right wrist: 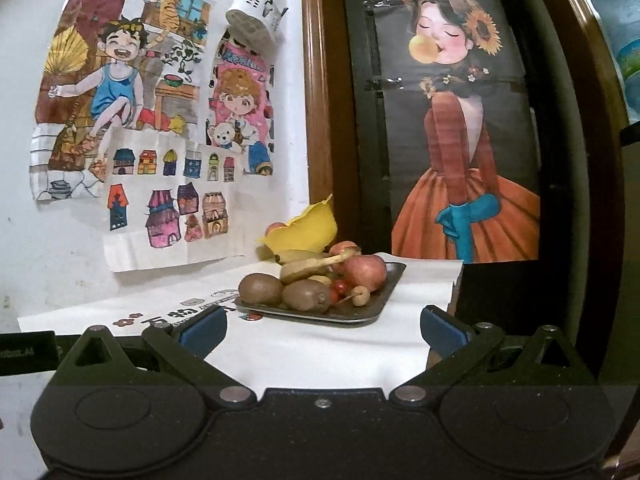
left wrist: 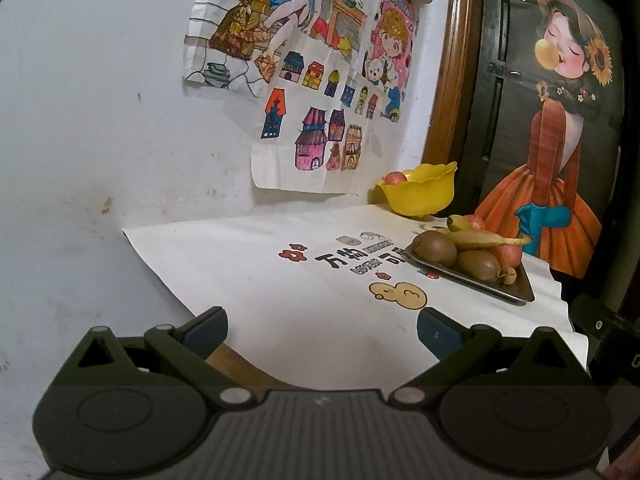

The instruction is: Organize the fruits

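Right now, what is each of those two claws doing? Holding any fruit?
Left gripper: open, holding nothing.
Right gripper: open, holding nothing; the fruit tray lies ahead.

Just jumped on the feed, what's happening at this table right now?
A person holds two grippers, and both the left gripper and the right gripper are open and empty, hovering short of the fruit. The metal tray carries two kiwis, bananas, apples and some small red fruit. Behind it, the yellow bowl already holds one apple. Nothing is being gripped; most of the sorting remains to be done.
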### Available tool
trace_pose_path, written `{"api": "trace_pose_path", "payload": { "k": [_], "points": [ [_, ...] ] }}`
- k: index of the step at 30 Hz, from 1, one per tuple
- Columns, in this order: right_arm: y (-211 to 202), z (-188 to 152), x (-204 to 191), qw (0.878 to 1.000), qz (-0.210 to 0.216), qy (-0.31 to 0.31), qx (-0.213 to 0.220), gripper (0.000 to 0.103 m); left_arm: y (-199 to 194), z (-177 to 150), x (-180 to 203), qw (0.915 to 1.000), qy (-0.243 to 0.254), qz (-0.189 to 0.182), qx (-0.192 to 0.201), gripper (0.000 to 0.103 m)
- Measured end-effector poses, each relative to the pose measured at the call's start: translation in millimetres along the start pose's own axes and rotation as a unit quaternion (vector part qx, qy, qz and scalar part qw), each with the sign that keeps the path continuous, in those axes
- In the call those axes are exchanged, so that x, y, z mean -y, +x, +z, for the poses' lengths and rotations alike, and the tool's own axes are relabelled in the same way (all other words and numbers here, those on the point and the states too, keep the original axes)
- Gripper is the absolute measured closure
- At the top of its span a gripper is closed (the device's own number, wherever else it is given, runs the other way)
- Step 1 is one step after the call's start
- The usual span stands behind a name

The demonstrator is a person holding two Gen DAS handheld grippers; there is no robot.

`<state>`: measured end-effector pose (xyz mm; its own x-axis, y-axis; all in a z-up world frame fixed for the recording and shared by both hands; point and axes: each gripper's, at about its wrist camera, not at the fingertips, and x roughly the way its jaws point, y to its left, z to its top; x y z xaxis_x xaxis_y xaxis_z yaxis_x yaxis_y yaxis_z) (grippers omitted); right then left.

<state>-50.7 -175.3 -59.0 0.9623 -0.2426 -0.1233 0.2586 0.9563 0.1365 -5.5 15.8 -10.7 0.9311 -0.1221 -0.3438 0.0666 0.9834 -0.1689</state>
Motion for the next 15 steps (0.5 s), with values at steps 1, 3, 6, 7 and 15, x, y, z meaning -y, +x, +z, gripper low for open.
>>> {"api": "trace_pose_path", "payload": {
  "k": [1, 3, 6, 7, 15],
  "points": [
    [0.4, -0.4, 0.0, 1.0, 0.0, 0.0, -0.001, 0.001, 0.2, -0.4, -0.3, 1.0, 0.0, 0.0, 0.0, 0.001],
    [0.7, -1.3, -1.2, 1.0, -0.002, -0.003, -0.001, 0.001, 0.3, -2.3, -1.1, 1.0, -0.002, 0.001, 0.0, 0.001],
    [0.2, -2.4, -3.1, 1.0, -0.006, -0.008, 0.001, 0.001, 1.2, -5.2, -2.8, 1.0, -0.006, -0.001, 0.0, 0.001],
    [0.1, -2.9, -3.4, 1.0, -0.006, -0.009, 0.001, 0.001, 1.6, -6.3, -2.9, 1.0, -0.007, 0.0, -0.001, 0.001],
    [-0.1, -4.0, -2.1, 1.0, -0.005, -0.005, 0.003, 0.001, 4.2, -8.7, -4.2, 0.9999, -0.011, 0.006, 0.0, 0.001]
  ]
}}
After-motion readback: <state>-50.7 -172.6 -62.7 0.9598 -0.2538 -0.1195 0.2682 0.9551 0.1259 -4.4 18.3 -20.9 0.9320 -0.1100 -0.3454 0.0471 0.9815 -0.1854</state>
